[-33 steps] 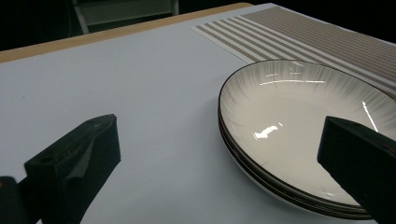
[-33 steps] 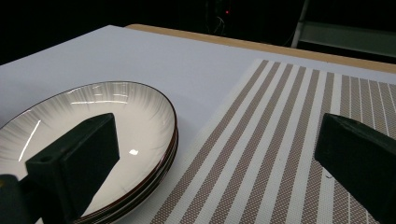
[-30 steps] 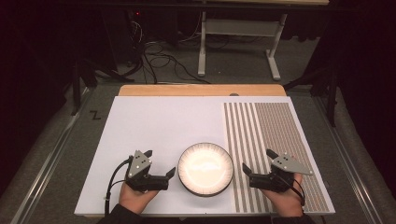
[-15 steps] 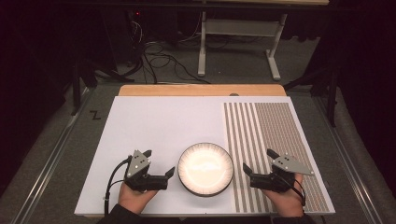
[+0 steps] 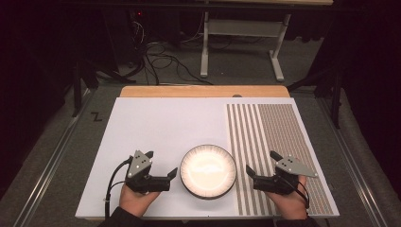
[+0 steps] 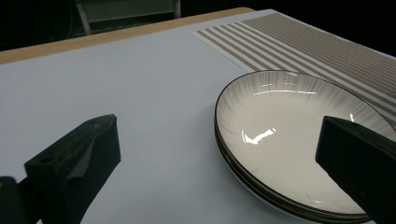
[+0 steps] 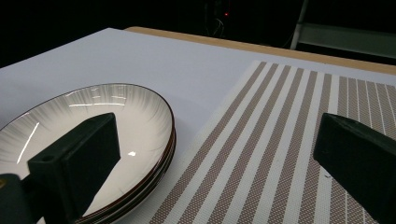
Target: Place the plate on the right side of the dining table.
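Left hand-held gripper [image 5: 166, 176] sits low in the high view, left of centre, its black jaws spread wide and empty, aimed toward the round white ceramic plate with a thin dark rim [image 5: 208, 170]. That plate lies in the lower middle of the frame, between the two tools; in the left gripper view [image 6: 299, 140] and the right gripper view [image 7: 88, 135] layered rims show at its edge — a stack, though how many I cannot tell. Right hand-held gripper [image 5: 251, 176] mirrors the first from the lower right, jaws likewise wide apart and holding nothing, tips near the plate's rim but not touching it. Each tool is gripped from below by a hand, left hand [image 5: 137, 201] and right hand [image 5: 289, 205], at the bottom edge. Plates rest on a pale white sheet [image 5: 165, 127] covering the desk — to the right of them lies a brown-and-white striped woven mat [image 5: 279, 137], under the right tool. A strip of wooden desk edge [image 5: 203, 91] shows above the sheet.
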Demonstrator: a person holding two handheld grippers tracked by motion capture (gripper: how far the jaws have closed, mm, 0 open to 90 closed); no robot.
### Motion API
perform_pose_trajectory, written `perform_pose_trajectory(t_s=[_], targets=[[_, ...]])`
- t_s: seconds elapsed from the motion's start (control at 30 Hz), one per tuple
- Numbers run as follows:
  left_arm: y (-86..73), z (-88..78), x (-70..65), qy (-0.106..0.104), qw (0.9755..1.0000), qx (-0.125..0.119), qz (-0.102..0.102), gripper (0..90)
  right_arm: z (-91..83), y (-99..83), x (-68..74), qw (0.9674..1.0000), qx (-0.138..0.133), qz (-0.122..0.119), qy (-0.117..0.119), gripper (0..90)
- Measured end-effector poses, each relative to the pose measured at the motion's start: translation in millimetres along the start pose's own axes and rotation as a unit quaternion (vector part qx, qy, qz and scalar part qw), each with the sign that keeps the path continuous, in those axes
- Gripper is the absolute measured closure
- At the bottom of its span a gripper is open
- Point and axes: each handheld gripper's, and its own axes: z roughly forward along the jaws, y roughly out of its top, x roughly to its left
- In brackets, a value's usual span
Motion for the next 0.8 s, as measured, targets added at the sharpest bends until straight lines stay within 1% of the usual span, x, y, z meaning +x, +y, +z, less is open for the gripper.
perform_pose_trajectory(t_s=[0.1, 0.13, 0.17, 0.2, 0.23, 0.27, 0.3, 0.33, 0.37, 0.4, 0.43, 0.47, 0.5, 0.53, 0.6, 0.63, 0.67, 0.7, 0.73, 0.77, 0.8], targets=[[-0.3, -4.9, -2.0, 0.0, 1.0, -0.005, 0.005, 0.9, 0.7, 0.1, 1.6, 1.0, 0.002, -0.005, 0.001, 3.8], [-4.9, -1.6, 2.3, 0.001, 0.9999, -0.006, 0.008, 0.9, 0.3, 0.0, 3.5, 0.9999, 0.003, -0.01, -0.002, 5.9], [-8.1, 1.3, 5.2, 0.001, 1.0, -0.008, 0.005, 0.9, 0.2, -0.2, 4.9, 1.0, 0.004, -0.009, 0.0, 7.6], [-11.8, 3.9, 8.3, 0.0, 0.9999, -0.011, 0.001, 0.9, 0.3, 0.0, 5.6, 0.9999, 0.006, -0.013, 0.001, 10.8], [-11.8, 3.9, 8.3, 0.0, 0.9999, -0.011, 0.001, 1.0, 0.7, 0.1, 7.1, 0.9999, 0.005, -0.013, 0.002, 13.5], [-15.2, 6.2, 11.1, -0.003, 0.9999, -0.013, -0.004, 1.0, 0.7, 0.1, 7.1, 0.9999, 0.005, -0.013, 0.002, 13.5], [-17.4, 9.2, 13.0, -0.006, 0.9999, -0.009, -0.006, 1.2, 1.5, 0.2, 7.9, 0.9999, 0.006, -0.016, 0.004, 15.9], [-17.4, 10.4, 13.5, -0.005, 1.0, -0.005, -0.004, 1.2, 3.1, 0.4, 9.2, 0.9998, 0.009, -0.017, 0.006, 17.4], [-17.4, 10.1, 14.3, -0.002, 0.9999, -0.012, -0.003, 1.2, 5.8, 0.3, 11.4, 0.9998, 0.009, -0.015, 0.001, 28.5], [-17.4, 10.1, 14.3, -0.002, 0.9999, -0.012, -0.003, 1.6, 5.8, 0.3, 11.4, 0.9998, 0.009, -0.015, 0.001, 28.5], [-17.8, 9.1, 15.0, -0.004, 0.9998, -0.019, -0.009, 1.6, 6.2, 0.6, 12.9, 0.9999, 0.012, -0.011, 0.0, 31.9], [-18.0, 8.7, 15.0, -0.006, 0.9997, -0.021, -0.011, 2.0, 8.5, 1.5, 15.2, 0.9998, 0.012, -0.014, 0.003, 34.9], [-18.4, 8.3, 12.9, -0.008, 0.9997, -0.02, -0.005, 2.1, 10.7, 2.3, 18.8, 0.9997, 0.015, -0.02, 0.005, 42.1], [-18.4, 8.3, 12.9, -0.008, 0.9997, -0.02, -0.005, 2.1, 10.7, 2.3, 18.8, 0.9997, 0.015, -0.02, 0.005, 42.1], [-19.1, 6.7, 11.4, -0.007, 0.9998, -0.018, 0.006, 2.1, 12.8, 3.4, 22.5, 0.9995, 0.017, -0.025, 0.009, 47.7], [-19.6, 6.0, 11.0, -0.006, 0.9998, -0.019, 0.007, 2.1, 13.5, 4.7, 23.7, 0.9995, 0.018, -0.023, 0.014, 55.6], [-20.1, 5.2, 11.1, -0.006, 0.9998, -0.018, 0.009, 2.1, 13.5, 4.7, 23.7, 0.9995, 0.018, -0.023, 0.014, 55.6], [-20.7, 4.7, 11.5, -0.006, 0.9998, -0.017, 0.009, 2.1, 14.1, 6.4, 24.7, 0.9994, 0.018, -0.025, 0.019, 60.5], [-21.2, 4.3, 12.1, -0.007, 0.9998, -0.017, 0.008, 2.1, 14.5, 6.8, 25.9, 0.9994, 0.018, -0.021, 0.02, 62.9], [-21.7, 3.4, 13.2, -0.01, 0.9998, -0.016, 0.006, 2.1, 15.3, 7.3, 26.3, 0.9993, 0.018, -0.025, 0.022, 65.5], [-21.7, 3.4, 13.2, -0.01, 0.9998, -0.016, 0.006, 2.1, 15.3, 7.3, 26.3, 0.9993, 0.018, -0.025, 0.022, 65.5]])
